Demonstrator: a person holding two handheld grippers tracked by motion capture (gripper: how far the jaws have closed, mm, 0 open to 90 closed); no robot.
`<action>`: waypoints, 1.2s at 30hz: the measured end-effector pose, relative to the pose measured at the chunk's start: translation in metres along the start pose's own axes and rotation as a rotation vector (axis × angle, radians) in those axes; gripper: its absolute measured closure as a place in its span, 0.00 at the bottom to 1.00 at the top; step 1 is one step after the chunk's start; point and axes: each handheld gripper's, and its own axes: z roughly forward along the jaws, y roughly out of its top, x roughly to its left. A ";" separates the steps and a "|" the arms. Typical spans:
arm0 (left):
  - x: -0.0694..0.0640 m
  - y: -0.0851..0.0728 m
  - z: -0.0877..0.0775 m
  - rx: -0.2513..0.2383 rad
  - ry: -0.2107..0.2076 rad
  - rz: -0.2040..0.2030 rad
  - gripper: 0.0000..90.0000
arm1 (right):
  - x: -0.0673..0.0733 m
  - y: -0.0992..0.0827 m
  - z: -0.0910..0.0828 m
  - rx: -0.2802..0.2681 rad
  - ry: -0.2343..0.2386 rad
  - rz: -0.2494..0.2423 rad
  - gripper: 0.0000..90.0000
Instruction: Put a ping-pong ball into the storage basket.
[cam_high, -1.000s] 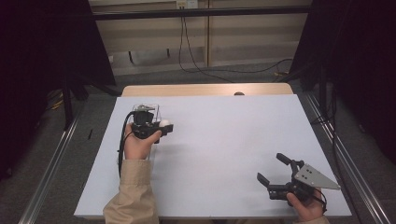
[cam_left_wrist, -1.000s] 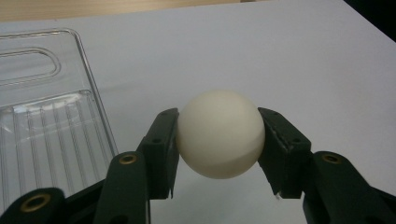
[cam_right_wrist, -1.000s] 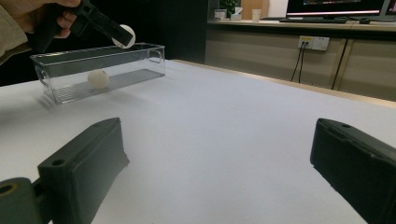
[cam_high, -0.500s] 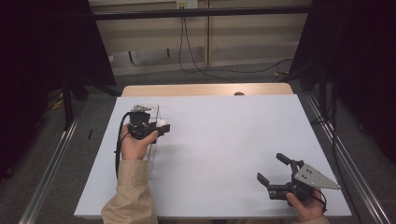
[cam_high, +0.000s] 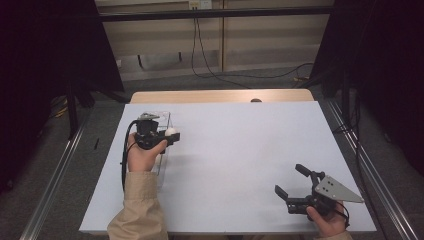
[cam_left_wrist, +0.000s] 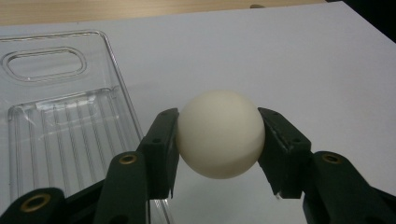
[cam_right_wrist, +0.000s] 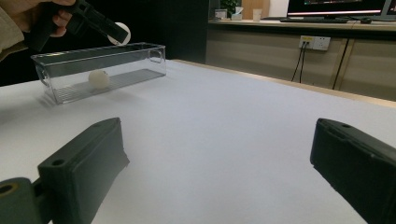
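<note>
Gripping a smooth, cream-white plastic ball (cam_left_wrist: 220, 134), the left claw (cam_high: 171, 136) presses one black pad against each side of it, so the ball sits clenched between the two jaws and clear of the surface. In the high view this ball (cam_high: 171, 132) appears at the right edge of a clear, rectangular plastic box (cam_high: 165, 119) with slotted handles and a ribbed floor, standing near the far left corner of the white table (cam_high: 240, 150). In the left gripper view the box (cam_left_wrist: 60, 116) lies to the left of the jaws, and the held ball hangs just beside its long wall rather than over its floor. A second white ball (cam_right_wrist: 99, 79) rests on the floor inside the box (cam_right_wrist: 100, 67) in the right gripper view; whether it touches a side wall cannot be judged through the transparent plastic. The right claw (cam_high: 292, 182) lies near the table's near right corner, well apart from the box, with its jaws spread wide and nothing between them. A person's left hand (cam_high: 142, 157), in a tan sleeve (cam_high: 140, 210), carries the left claw.
</note>
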 end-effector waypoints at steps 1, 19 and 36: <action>0.000 0.000 0.000 0.000 0.003 0.001 0.57 | 0.000 0.000 0.000 0.000 0.000 0.000 0.03; 0.005 -0.002 -0.005 -0.012 0.015 -0.007 0.57 | 0.000 0.000 0.000 -0.004 0.001 -0.001 0.03; 0.012 -0.004 -0.009 -0.013 0.040 -0.010 0.57 | 0.001 0.000 0.001 -0.001 0.003 -0.002 0.03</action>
